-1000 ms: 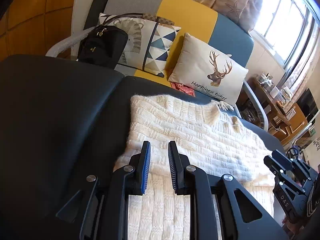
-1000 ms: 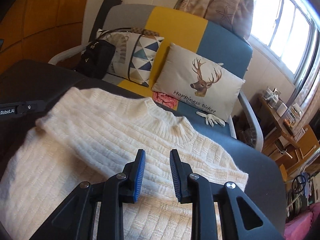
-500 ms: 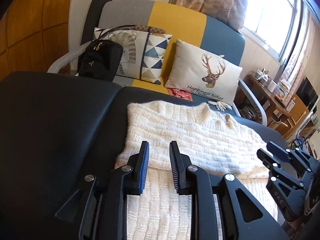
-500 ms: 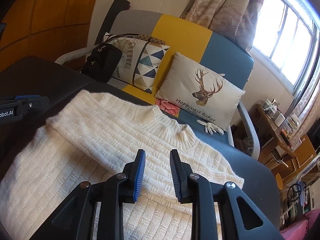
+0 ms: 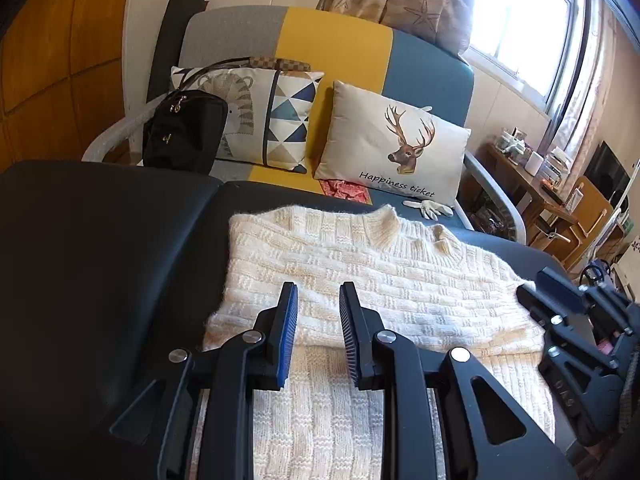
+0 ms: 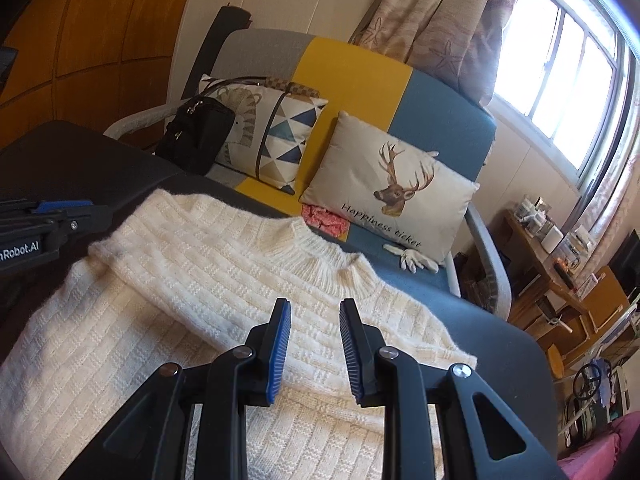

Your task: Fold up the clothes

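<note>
A cream cable-knit sweater (image 5: 360, 280) lies flat on a dark padded table (image 5: 100, 260), collar toward the sofa (image 5: 340, 48). A layer carrying the collar lies over the upper part and ends in a straight crosswise edge just ahead of both tools; whether this is sleeves laid inward or the top turned down cannot be told. The garment is thus partly folded: at least one lengthwise or crosswise fold of the long lower panel appears to remain before it is a compact bundle.

The left gripper (image 5: 318, 332) hangs above the near-left part of that edge, its tongs spread and pinching nothing. The right gripper (image 6: 314, 344) hangs over the right part of the same edge, its tongs likewise spread and empty.

Edges: the sweater's left side runs well inside the table's left half, leaving broad bare surface there. Its right corner lies near the table's right rim. The far rim sits just beyond the collar, with the deer cushion (image 6: 388, 196), a black bag (image 5: 184, 132) and a white glove (image 6: 412, 260) on the sofa behind. Open room is therefore widest to the left.
</note>
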The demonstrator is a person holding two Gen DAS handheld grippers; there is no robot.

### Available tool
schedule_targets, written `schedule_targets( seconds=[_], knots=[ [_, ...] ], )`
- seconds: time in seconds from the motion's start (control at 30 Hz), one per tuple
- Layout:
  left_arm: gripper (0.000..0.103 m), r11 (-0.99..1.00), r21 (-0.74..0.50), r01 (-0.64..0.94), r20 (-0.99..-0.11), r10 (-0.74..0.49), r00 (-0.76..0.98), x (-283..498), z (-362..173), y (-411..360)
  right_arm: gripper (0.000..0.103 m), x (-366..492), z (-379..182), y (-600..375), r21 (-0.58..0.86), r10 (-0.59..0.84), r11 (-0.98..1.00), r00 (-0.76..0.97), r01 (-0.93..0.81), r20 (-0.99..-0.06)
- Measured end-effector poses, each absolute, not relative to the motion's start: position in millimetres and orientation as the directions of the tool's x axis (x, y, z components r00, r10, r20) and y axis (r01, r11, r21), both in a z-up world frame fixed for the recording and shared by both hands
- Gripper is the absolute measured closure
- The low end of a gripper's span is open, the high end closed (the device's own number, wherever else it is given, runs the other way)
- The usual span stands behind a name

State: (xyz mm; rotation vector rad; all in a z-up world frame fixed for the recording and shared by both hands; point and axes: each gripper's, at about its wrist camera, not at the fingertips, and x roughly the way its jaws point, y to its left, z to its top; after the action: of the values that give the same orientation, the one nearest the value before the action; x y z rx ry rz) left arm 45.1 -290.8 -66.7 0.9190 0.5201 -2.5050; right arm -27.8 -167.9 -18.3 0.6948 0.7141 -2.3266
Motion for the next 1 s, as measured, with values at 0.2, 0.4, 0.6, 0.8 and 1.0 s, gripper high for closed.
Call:
schedule_targets(
  seconds=[0.2, 0.4, 0.6, 0.8, 1.0],
  knots=[
    [0.079, -0.846, -0.186, 0.499, -0.683, -0.253, -0.685, 41.3, -67.2, -286.2, 0.078, -23.2, -7.7, -166.9, -0.344, -0.391, -0.676, -0.712, 0.652, -0.583],
    [0.079, -0.856, -0.167, 0.489, -0.683, -0.258, -0.684, 39.0, -65.7, -280.1, 0.078, -20.5, -0.2, -166.2, -0.369, -0.394, -0.674, -0.734, 0.64, -0.553],
    [0.079, -0.862, -0.14, 0.487, -0.684, -0.271, -0.677, 36.7, -65.7, -277.7, 0.078, -21.6, -1.8, -165.3, -0.371, -0.391, -0.675, -0.735, 0.638, -0.553],
    [0.079, -0.856, -0.017, 0.516, -0.71, -0.353, -0.61, 25.0, -71.0, -274.7, 0.078, -44.0, -27.7, -158.0, -0.334, -0.345, -0.699, -0.708, 0.632, -0.616],
    [0.079, -0.848, 0.082, 0.524, -0.673, -0.435, -0.598, 20.9, -66.9, -268.2, 0.078, -86.8, -59.5, -128.2, -0.271, -0.243, -0.778, -0.67, 0.566, -0.702]
  ],
)
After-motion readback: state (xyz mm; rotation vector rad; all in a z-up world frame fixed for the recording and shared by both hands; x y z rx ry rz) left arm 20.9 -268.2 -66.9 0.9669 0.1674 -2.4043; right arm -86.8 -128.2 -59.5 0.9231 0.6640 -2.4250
